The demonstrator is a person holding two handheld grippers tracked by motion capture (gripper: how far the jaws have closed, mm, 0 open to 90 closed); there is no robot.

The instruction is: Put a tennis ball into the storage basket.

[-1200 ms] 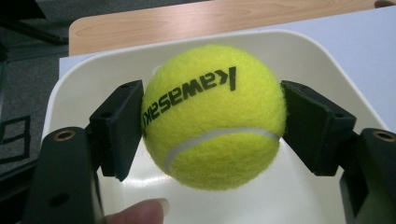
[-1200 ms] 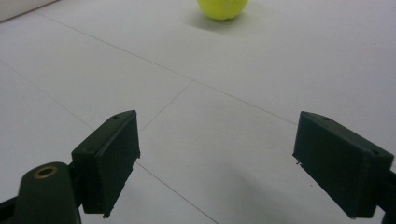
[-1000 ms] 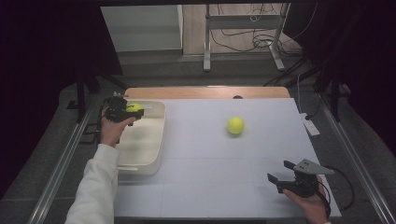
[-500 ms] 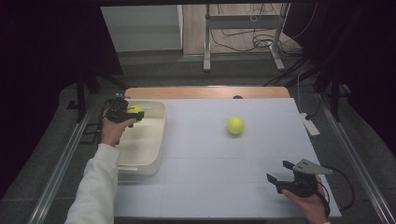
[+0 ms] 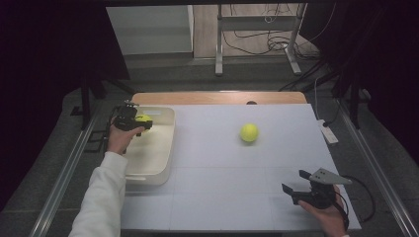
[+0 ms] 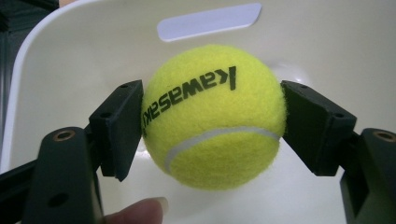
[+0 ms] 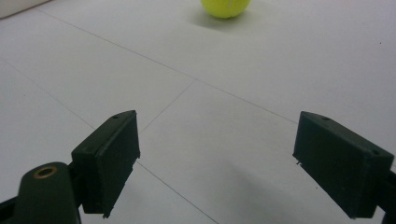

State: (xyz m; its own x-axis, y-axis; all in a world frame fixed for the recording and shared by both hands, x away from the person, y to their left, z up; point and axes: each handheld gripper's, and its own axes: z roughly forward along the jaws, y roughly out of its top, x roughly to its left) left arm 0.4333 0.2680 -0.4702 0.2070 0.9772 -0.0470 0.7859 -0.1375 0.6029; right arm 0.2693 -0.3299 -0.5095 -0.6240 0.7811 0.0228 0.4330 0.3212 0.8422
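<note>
Yellow ball [image 6: 212,116] pinched in your left gripper [image 5: 132,120] over the bin [image 5: 160,148], upper left; next, release. Right gripper [image 7: 219,158] spread, idle.

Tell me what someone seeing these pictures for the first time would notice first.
Most striking is the yellow tennis ball printed "Kawasaki", clamped between the jaws of the left hand-held gripper over the far end of the white tub at the table's left. A second tennis ball lies alone on the white table, while the right hand-held gripper waits open at the near right corner.
</note>
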